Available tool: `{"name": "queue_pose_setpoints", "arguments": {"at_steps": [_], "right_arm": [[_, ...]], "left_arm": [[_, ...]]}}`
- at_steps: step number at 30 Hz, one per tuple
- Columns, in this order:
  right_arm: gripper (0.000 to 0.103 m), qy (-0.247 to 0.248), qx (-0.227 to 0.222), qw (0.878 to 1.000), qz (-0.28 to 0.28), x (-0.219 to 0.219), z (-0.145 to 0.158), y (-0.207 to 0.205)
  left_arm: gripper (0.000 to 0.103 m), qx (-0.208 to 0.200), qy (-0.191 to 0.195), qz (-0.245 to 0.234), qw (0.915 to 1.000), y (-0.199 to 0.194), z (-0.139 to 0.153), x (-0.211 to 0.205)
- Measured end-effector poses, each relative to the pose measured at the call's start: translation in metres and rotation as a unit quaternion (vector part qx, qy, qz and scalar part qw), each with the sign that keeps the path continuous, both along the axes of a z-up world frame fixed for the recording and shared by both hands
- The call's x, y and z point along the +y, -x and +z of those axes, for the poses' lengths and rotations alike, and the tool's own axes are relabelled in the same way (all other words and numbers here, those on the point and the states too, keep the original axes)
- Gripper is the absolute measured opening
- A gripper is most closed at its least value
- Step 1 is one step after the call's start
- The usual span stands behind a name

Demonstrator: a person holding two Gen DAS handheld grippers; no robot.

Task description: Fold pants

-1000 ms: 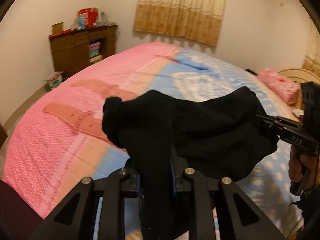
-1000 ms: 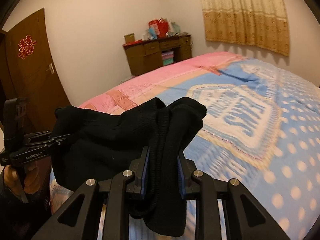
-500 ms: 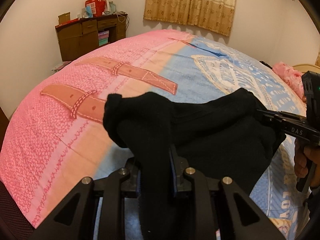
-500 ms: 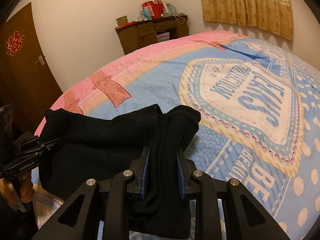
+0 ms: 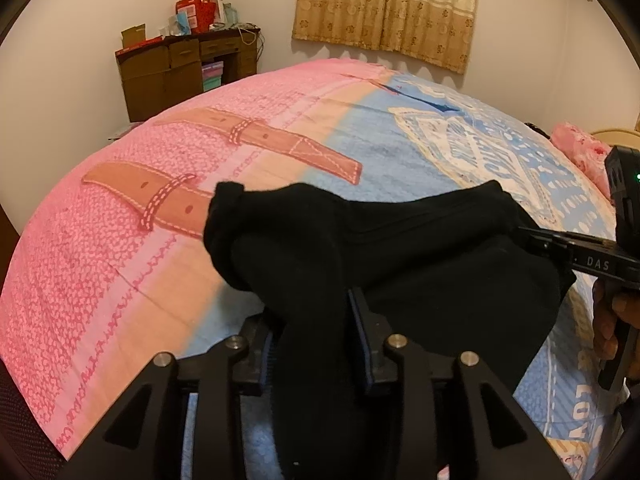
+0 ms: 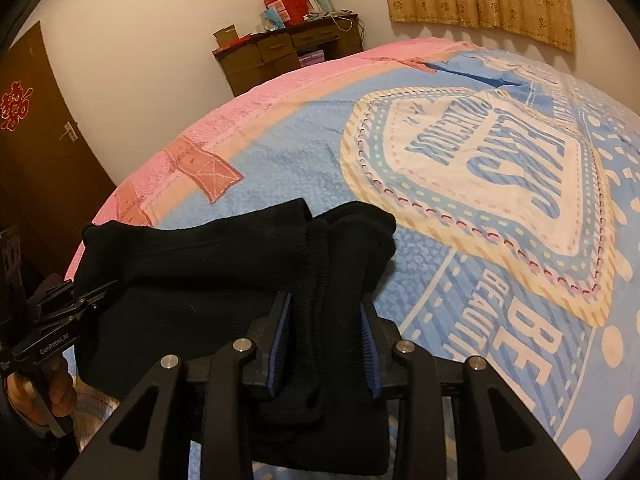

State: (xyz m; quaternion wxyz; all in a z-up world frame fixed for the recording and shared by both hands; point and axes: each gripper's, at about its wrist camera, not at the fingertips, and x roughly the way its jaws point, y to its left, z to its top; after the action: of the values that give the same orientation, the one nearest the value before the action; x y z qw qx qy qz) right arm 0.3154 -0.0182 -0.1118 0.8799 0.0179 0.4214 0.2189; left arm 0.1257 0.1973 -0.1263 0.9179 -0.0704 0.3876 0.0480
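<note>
A home bedroom: a bed (image 6: pixel 480 240) up close, a desk (image 6: pixel 288 52), curtains (image 5: pixel 384 12) and a door (image 6: pixel 36 152) beyond.

The lower part of the black pants (image 5: pixel 400 264) is hidden behind the frame of the left gripper (image 5: pixel 316 344) in the left wrist view, and the hem is cut off by the bottom edge. Whether the blue pads (image 6: pixel 282 344) of the right gripper (image 6: pixel 326 340), whose jaws are opening, still press the cloth cannot be told, as black fabric fills the gap. The person's hand (image 6: pixel 36 396) is largely lost in shadow at the left edge. The items heaped on the brown dresser (image 6: pixel 280 56) are too small to be identified. The pink pillow (image 5: pixel 580 152) is partly covered by the other gripper's body.
</note>
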Motion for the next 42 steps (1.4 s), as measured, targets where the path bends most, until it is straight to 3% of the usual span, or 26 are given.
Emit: {"name": "queue_pose_setpoints", "arguments": {"at_steps": [2,4,5,9,13,17,20,26,30,42], "right_arm": [[0.039,0.009,-0.003,1.0,-0.003,0.002,0.001,0.002],[0.055,0.019,-0.006,1.0,-0.015,0.001,0.002,0.003],[0.058,0.021,-0.006,1.0,-0.021,-0.001,0.003,0.003],[0.059,0.034,-0.029,0.998,-0.039,-0.009,0.015,0.02],[0.059,0.064,-0.067,0.994,-0.056,-0.013,0.037,0.055],[0.061,0.065,-0.102,0.99,-0.073,-0.017,0.062,0.116],[0.07,0.06,-0.135,0.985,-0.086,-0.019,0.078,0.164],[0.074,0.039,-0.177,0.977,-0.108,-0.024,0.102,0.229],[0.074,0.037,-0.196,0.974,-0.104,-0.019,0.113,0.249],[0.074,0.029,-0.209,0.973,-0.096,-0.009,0.121,0.268]], "left_arm": [[0.047,0.002,-0.008,0.006,1.0,0.0,0.0,0.0],[0.053,0.004,-0.004,0.012,0.9999,0.0,0.0,0.002],[0.058,0.007,-0.001,0.017,0.9998,0.001,0.001,0.004],[0.06,0.006,0.006,0.029,0.9995,0.017,0.013,0.006],[0.062,-0.017,-0.014,0.03,0.9993,0.049,0.038,-0.005],[0.085,-0.058,-0.018,0.023,0.9979,0.097,0.069,-0.018],[0.091,-0.071,-0.021,0.018,0.9971,0.127,0.083,-0.026],[0.097,-0.089,-0.023,-0.001,0.9958,0.158,0.095,-0.04],[0.097,-0.097,-0.04,-0.012,0.9944,0.163,0.1,-0.056],[0.099,-0.104,-0.046,-0.024,0.9932,0.171,0.107,-0.07]]}}
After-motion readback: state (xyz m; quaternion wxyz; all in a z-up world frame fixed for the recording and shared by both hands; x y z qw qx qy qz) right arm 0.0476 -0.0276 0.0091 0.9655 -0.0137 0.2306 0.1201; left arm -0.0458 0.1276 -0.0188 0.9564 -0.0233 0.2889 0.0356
